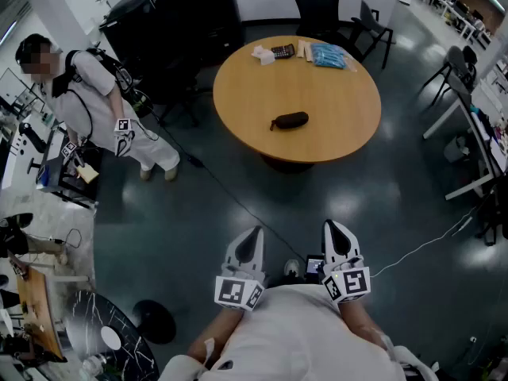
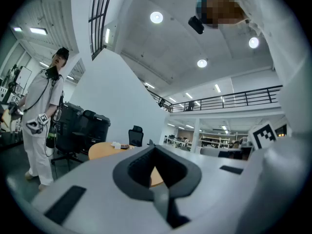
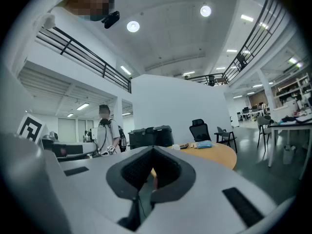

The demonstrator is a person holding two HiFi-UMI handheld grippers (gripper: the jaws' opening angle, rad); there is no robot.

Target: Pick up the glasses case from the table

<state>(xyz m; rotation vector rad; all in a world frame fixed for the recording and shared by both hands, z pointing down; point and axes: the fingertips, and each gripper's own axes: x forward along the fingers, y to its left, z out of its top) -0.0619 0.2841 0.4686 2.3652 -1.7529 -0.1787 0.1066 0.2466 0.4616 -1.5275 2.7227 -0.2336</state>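
The glasses case (image 1: 290,121), dark and oblong, lies near the middle of the round wooden table (image 1: 333,133) across the floor from me. Both grippers are held close to my body, pointing level toward the table and well short of it. The left gripper (image 1: 254,233) is shut with nothing in it, and the right gripper (image 1: 331,226) beside it also has its jaws together and holds nothing. In the left gripper view the left gripper (image 2: 153,146) covers most of the table (image 2: 105,150). The right gripper (image 3: 153,148) hides the case too, leaving only the table's (image 3: 219,153) edge in sight.
A person (image 1: 103,101) with grippers stands at the left. Office chairs (image 1: 317,2) and black equipment (image 1: 190,14) stand behind the table. A calculator (image 1: 282,51) and a blue packet (image 1: 329,55) lie at its far edge. A cable (image 1: 238,205) crosses the dark floor.
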